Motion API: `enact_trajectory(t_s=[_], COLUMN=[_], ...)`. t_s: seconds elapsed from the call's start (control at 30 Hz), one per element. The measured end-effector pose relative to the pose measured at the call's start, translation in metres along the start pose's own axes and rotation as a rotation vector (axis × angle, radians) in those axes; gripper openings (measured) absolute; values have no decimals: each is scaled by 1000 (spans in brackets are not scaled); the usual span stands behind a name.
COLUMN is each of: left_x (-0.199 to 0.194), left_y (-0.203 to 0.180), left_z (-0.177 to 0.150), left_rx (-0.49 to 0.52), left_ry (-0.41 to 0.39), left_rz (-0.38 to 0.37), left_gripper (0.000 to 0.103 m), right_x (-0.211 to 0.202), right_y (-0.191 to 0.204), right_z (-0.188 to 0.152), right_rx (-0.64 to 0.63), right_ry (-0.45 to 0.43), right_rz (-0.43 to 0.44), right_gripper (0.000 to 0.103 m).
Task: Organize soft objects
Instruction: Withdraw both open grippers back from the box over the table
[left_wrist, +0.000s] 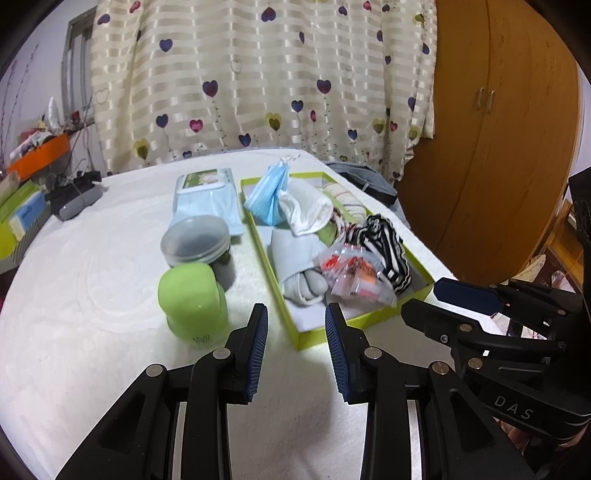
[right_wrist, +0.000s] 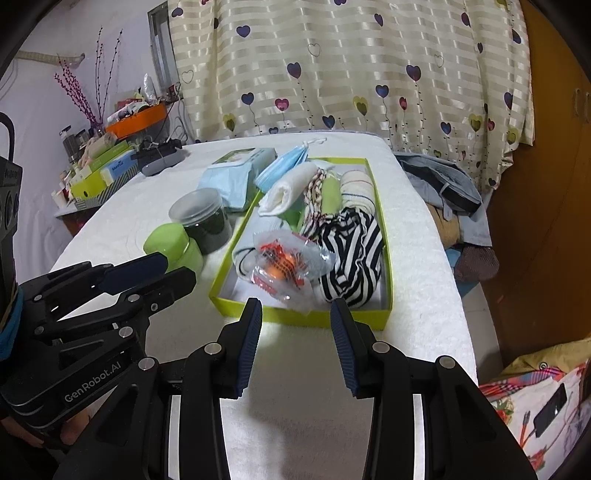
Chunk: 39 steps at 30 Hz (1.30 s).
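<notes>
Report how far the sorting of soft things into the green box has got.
Done: the green box already holds the striped cloth, white towel, grey socks and a plastic packet. In hand: nothing; the left gripper and right gripper are both open and empty. Left: the blue packet lies outside beside the box, and the masks hang over its rim.

Background: cream striped curtain (left_wrist: 258, 74) printed with hearts hangs behind a table under white cloth (right_wrist: 417, 229); wooden wardrobe (left_wrist: 491, 129) at right; cluttered side shelf with an orange tray (right_wrist: 138, 120) at left, against a pale wall (right_wrist: 44, 55)
</notes>
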<state>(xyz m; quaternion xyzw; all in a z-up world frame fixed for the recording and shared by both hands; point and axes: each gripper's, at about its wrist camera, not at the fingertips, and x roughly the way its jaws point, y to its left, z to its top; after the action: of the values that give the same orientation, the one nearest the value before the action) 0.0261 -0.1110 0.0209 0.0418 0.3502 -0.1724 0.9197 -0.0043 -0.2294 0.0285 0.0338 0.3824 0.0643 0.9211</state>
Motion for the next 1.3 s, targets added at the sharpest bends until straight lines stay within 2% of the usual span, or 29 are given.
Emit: enact_trajectory(t_s=[0.43,0.93,1.0,1.07,1.3], left_x=[14,34,36,40,44], left_y=[0,3,3,5,8], left_z=[-13,-17,-18,-17,-19], left_rx=[-8,-23,-32,-43,-63], left_ry=[43,97,103,116,132], left_rz=[30,79,88,93,106], left_gripper=[31,31,31,31,31], right_x=[22,47,50,52,63], right_y=[-5,-10,-10,-8,-8], right_z=[-13,-11,-9,-7,2], right_rx=[2,-11,-13,-19,-33], right_ry=[48,93,95,97,97], right_rz=[7,3,11,10,-13], right_gripper=[40,41,51,54,55])
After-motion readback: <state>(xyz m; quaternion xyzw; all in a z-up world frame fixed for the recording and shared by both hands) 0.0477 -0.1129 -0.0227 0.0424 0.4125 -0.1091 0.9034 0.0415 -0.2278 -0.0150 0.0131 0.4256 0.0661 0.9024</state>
